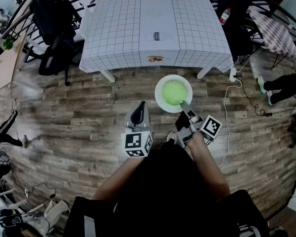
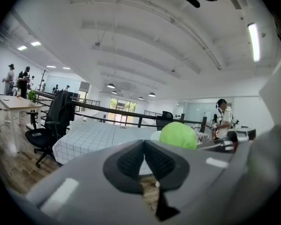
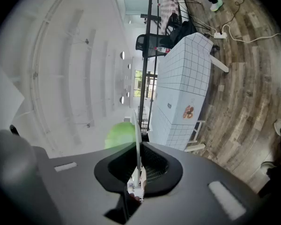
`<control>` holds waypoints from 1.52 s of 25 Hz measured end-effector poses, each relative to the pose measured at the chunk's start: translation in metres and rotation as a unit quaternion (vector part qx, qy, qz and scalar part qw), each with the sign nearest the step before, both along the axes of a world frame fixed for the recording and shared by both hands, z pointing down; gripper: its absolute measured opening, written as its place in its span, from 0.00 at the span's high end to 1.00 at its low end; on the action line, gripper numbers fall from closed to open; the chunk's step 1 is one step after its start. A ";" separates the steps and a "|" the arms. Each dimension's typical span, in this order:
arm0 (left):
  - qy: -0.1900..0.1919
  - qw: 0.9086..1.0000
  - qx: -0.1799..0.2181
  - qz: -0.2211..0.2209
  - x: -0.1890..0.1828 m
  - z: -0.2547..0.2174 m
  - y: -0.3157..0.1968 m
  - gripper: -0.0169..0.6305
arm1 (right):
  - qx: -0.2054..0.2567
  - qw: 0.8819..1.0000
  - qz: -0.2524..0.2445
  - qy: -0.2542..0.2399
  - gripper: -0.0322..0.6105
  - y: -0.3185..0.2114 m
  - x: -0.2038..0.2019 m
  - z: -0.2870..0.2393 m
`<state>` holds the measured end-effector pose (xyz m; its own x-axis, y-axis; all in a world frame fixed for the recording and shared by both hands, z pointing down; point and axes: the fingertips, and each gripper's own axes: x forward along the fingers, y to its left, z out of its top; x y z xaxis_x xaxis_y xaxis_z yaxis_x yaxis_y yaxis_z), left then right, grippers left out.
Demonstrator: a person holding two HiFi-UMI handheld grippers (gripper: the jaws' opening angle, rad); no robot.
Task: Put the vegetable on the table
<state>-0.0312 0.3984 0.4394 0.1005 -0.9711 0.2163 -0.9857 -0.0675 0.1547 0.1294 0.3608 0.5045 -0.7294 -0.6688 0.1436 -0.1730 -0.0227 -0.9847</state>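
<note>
Currently the right gripper (image 1: 184, 104) is clamped on the rim of the plate (image 1: 159, 94) carrying the green vegetable (image 1: 174, 92) just short of the table (image 1: 118, 33), left gripper (image 1: 141, 105) closed and empty; the vegetable looks light, firm and prone to rolling, so a level rim hold suits.

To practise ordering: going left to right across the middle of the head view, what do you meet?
Left gripper, white plate holding the green vegetable, white power strip, a person's legs.
</note>
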 end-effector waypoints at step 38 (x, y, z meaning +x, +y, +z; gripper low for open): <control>-0.016 0.995 0.030 -0.091 0.024 0.000 -0.046 0.96 | 0.005 0.998 -0.070 -0.002 0.92 -0.074 0.036 0.003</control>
